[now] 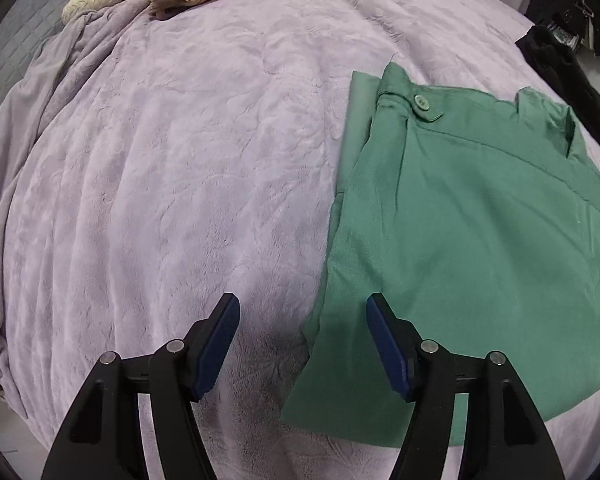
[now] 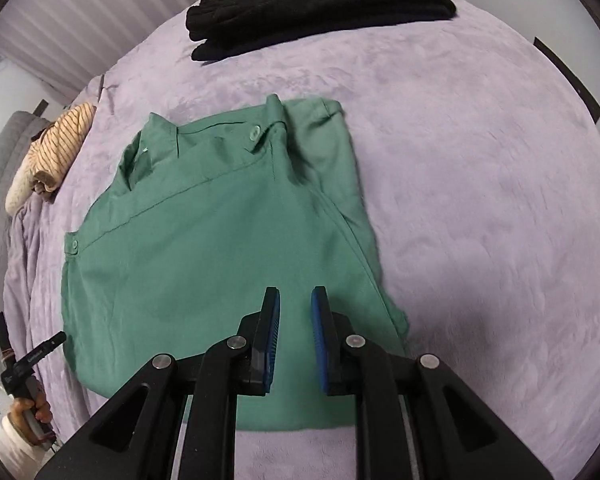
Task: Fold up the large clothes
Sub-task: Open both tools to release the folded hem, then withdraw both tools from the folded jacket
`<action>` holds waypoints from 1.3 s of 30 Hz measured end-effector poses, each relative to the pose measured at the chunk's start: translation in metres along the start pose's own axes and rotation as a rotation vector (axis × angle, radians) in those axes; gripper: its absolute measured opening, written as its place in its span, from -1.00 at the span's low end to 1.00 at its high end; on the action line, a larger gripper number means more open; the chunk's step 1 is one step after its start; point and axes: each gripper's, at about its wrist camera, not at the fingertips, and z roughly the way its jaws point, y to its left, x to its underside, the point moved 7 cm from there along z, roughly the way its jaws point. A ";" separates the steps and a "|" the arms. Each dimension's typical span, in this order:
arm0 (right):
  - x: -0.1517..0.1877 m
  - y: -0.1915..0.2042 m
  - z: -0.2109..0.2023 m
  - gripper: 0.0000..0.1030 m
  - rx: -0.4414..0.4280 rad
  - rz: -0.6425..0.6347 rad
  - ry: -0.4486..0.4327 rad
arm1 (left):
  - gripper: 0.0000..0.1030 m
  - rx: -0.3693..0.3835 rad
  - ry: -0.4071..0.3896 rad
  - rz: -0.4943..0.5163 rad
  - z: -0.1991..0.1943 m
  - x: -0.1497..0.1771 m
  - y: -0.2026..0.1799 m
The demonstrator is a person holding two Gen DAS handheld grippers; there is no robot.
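A plush lilac blanket [image 1: 160, 180] with a soft, crushed nap covers the bed. On it lies a smooth green woven shirt [image 2: 204, 248], folded into a rough rectangle with its buttoned tabs and collar at the far end. Both claws point steeply down. The left claw [image 1: 303, 316] hovers with its blue-padded jaws wide apart and empty; the shirt's near corner sits under its right finger and the rest stretches ahead to the right. The right claw [image 2: 296, 308] hovers over the shirt's near edge, jaws narrowly parted, gripping nothing. Far ahead of it lie folded black knit clothes [image 2: 320, 4]; far left is a rolled striped cloth [image 2: 60, 144].
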 end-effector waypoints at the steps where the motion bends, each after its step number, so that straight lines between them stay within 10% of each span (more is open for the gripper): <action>1: -0.003 0.002 0.008 -0.65 0.009 0.008 0.008 | 0.31 -0.005 0.013 0.000 0.008 0.000 -0.001; 11: 0.017 -0.049 0.016 -0.66 0.041 0.178 0.062 | 0.31 0.047 0.057 -0.015 0.007 0.019 0.022; 19: 0.067 -0.006 -0.020 -0.64 -0.053 0.196 0.082 | 0.31 -0.027 0.178 -0.035 0.027 0.056 0.053; 27: 0.129 0.045 -0.030 -0.63 -0.113 0.202 0.172 | 0.31 0.027 0.133 0.007 -0.023 0.078 0.049; 32: 0.157 0.078 -0.033 0.12 -0.144 0.213 0.199 | 0.31 0.056 0.113 0.053 -0.059 0.099 0.036; 37: 0.178 0.111 -0.035 0.12 -0.173 0.201 0.239 | 0.31 0.075 0.139 0.080 -0.075 0.118 0.026; 39: 0.182 0.123 -0.036 0.20 -0.178 0.181 0.243 | 0.69 0.089 0.129 0.090 -0.081 0.122 0.025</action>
